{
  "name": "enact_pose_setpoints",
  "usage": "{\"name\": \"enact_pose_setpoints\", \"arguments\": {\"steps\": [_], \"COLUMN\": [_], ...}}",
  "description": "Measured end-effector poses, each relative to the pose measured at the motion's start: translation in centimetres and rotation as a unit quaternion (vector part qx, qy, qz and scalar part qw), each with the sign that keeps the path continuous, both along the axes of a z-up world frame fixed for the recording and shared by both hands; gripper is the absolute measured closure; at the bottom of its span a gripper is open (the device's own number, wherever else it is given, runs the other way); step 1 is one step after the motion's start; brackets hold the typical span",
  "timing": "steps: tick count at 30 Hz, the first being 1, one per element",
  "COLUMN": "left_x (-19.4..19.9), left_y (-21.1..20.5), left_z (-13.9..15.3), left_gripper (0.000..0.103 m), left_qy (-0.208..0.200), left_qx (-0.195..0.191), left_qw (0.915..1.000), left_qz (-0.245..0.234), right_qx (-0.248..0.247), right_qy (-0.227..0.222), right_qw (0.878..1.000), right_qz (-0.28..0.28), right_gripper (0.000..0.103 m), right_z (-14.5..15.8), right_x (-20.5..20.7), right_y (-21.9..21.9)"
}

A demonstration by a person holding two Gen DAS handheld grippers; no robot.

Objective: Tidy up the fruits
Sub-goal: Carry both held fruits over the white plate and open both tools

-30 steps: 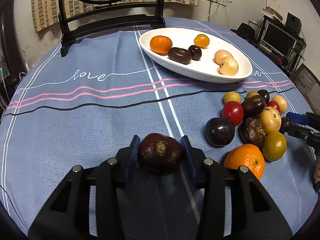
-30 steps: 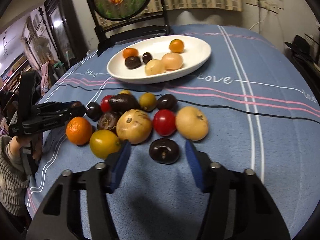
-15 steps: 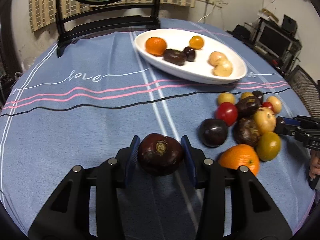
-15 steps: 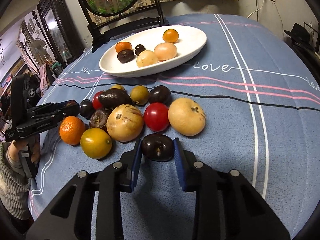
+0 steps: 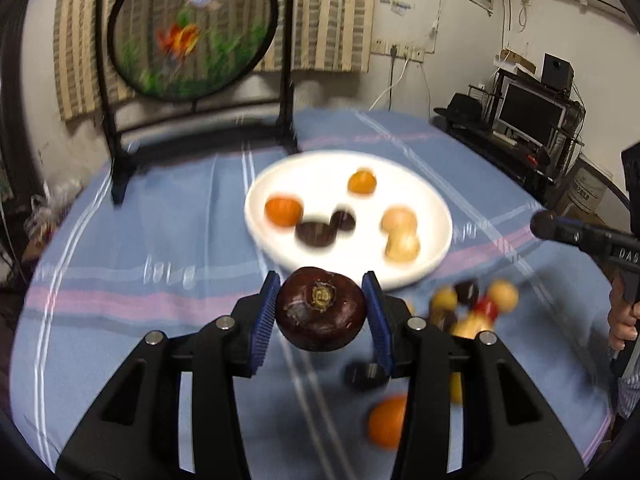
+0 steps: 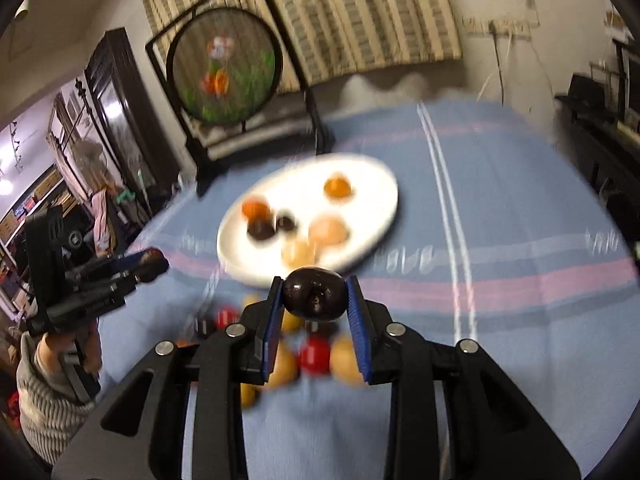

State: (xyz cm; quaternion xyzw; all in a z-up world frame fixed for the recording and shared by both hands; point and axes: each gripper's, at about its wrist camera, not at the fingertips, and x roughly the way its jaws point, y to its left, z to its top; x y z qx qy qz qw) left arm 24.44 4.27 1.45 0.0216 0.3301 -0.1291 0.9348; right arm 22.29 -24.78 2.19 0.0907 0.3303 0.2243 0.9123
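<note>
My left gripper (image 5: 321,282) is shut on a dark maroon fruit (image 5: 320,314) and holds it above the blue tablecloth. My right gripper (image 6: 314,282) is shut on a smaller dark purple fruit (image 6: 314,292), also off the table. Beyond both lies the white oval plate (image 5: 400,168) (image 6: 372,184) with several fruits in it, blurred. The loose fruit pile (image 5: 472,304) (image 6: 316,354) sits on the cloth below the fingers. Each view shows the other gripper from the side, the right gripper (image 5: 544,224) and the left gripper (image 6: 148,264).
A round fish screen (image 5: 192,28) on a black stand stands at the table's far edge behind the plate. A single orange (image 5: 386,420) lies near the left gripper's right finger. A hand and striped sleeve (image 6: 52,392) show at the left edge.
The right gripper closed on the dark purple fruit and lifted it from the pile. The left gripper rose with its maroon fruit. Both views now look higher, toward the plate.
</note>
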Motion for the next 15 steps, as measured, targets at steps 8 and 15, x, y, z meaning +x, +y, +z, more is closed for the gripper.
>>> {"name": "enact_pose_setpoints", "arguments": {"steps": [8,15], "left_x": [7.0,9.0], "left_y": [-5.1,-5.9], "left_z": [-2.6,-5.9], "left_gripper": [0.060,0.059], "left_qy": [0.042,0.080], "left_qx": [-0.005,0.007], "left_qw": [0.9985,0.9955], "left_qz": [-0.035,-0.049], "right_qx": [0.007,-0.010], "right_qy": [0.028,0.070], "right_qw": [1.000,0.997], "right_qz": [-0.006,-0.005], "right_gripper": [0.072,0.072], "right_z": [-0.3,-3.6], "right_x": [8.9,14.2], "right_y": [3.1,5.3]}}
